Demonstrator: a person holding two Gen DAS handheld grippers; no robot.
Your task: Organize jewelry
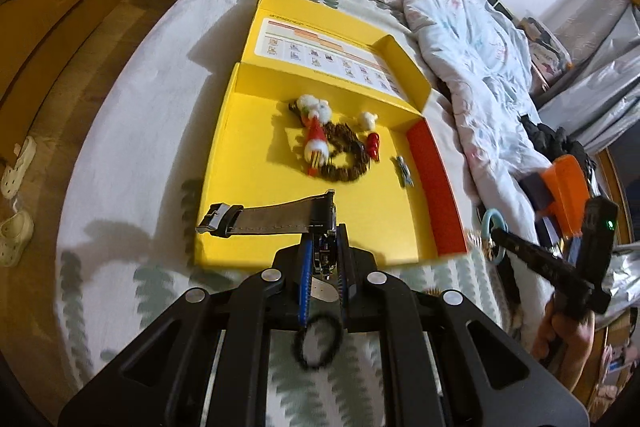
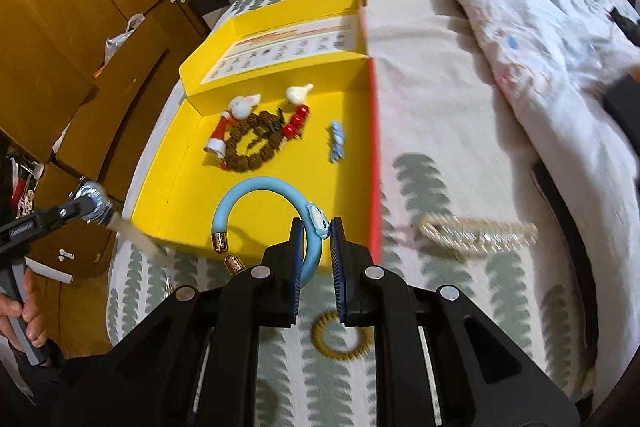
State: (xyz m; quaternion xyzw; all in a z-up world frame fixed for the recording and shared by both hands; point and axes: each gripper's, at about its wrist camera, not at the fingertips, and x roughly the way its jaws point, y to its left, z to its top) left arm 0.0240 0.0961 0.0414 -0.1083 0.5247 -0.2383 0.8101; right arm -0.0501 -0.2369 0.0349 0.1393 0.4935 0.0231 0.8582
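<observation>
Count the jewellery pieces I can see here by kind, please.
Watch: 1
Bracelets: 3 (brown beaded bracelet, blue bangle, pearly bracelet)
Small loops: 2 (black loop, mustard coil)
Charms: 2 (red-and-white charm, red-bead charm)
Blue clip: 1
Total: 9

Warm indoor light falls from above, leaving the yellow box (image 1: 256,163) vivid and saturated. Soft shadows lie on the bed (image 1: 132,155) beside it. Fisheye curvature bends both views, with dark vignetted corners. Motion blur smears the pearl piece (image 2: 478,231) and frame edges.
</observation>
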